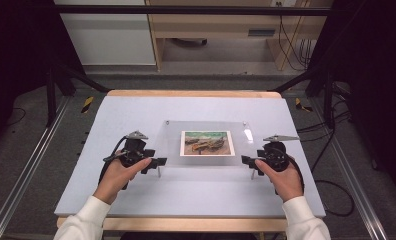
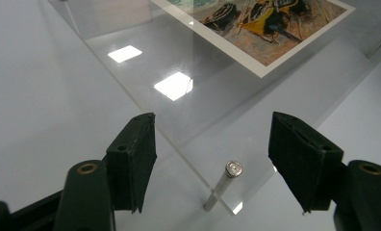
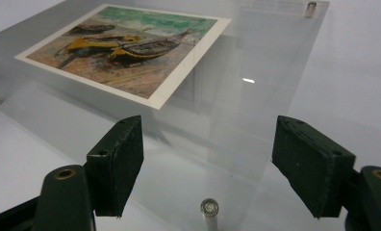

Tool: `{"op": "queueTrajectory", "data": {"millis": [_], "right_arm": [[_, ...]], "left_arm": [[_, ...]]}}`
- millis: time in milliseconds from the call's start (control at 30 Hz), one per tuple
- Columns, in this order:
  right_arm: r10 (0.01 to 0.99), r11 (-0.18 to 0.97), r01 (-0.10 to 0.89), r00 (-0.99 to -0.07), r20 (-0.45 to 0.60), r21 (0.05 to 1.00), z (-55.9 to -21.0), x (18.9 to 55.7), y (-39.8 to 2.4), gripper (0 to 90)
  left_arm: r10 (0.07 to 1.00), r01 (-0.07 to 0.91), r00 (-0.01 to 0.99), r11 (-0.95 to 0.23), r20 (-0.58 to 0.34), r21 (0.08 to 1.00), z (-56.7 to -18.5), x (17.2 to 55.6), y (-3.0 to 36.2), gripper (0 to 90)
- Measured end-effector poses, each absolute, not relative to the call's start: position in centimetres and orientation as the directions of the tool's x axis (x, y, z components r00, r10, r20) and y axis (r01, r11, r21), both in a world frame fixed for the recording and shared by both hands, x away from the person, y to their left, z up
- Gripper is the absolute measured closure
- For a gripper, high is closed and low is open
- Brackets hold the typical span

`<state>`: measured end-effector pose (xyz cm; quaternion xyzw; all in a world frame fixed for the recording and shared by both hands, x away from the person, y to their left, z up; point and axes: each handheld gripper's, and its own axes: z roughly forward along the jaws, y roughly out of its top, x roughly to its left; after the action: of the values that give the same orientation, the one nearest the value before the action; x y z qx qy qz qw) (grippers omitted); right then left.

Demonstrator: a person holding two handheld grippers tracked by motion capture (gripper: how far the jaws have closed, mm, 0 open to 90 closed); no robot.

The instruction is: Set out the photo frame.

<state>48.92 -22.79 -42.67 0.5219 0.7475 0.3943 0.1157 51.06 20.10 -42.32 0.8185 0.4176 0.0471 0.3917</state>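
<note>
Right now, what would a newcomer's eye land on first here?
The colourful boat picture lying on a clear acrylic sheet raised on small metal posts at mid-table. Next, the left gripper and right gripper, both open, each aimed at a near corner of the sheet.

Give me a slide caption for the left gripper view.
Open left gripper facing a clear panel's corner post, boat print beyond.

Before you stands a pale grey table with a wooden edge, on grey floor. Beyond it you see light wooden furniture and hanging cables. Dark frame posts flank both sides.
</note>
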Motion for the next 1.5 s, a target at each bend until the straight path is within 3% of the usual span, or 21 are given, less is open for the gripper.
{"op": "queueTrajectory", "data": {"millis": [300, 567, 867, 1500], "right_arm": [[0.866, 0.114, 0.710, -0.414, 0.281, 0.695, -43.4, 49.0, -23.0, 24.9], [0.864, 0.106, 0.716, -0.409, 0.292, 0.690, -43.5, 49.0, -23.1, 24.4], [0.865, 0.101, 0.720, -0.404, 0.297, 0.687, -43.5, 49.0, -23.1, 24.0], [0.864, 0.080, 0.738, -0.386, 0.322, 0.669, -43.8, 49.3, -22.9, 17.3]], "left_arm": [[0.724, 0.656, 0.639, -0.335, -0.260, 0.677, -42.4, 51.1, 19.9, 33.6], [0.721, 0.692, 0.609, -0.281, -0.330, 0.664, -43.0, 51.5, 20.2, 30.4], [0.717, 0.704, 0.602, -0.268, -0.352, 0.658, -43.4, 51.5, 20.0, 22.2], [0.711, 0.724, 0.588, -0.249, -0.386, 0.643, -43.8, 51.7, 19.8, 14.7]]}}
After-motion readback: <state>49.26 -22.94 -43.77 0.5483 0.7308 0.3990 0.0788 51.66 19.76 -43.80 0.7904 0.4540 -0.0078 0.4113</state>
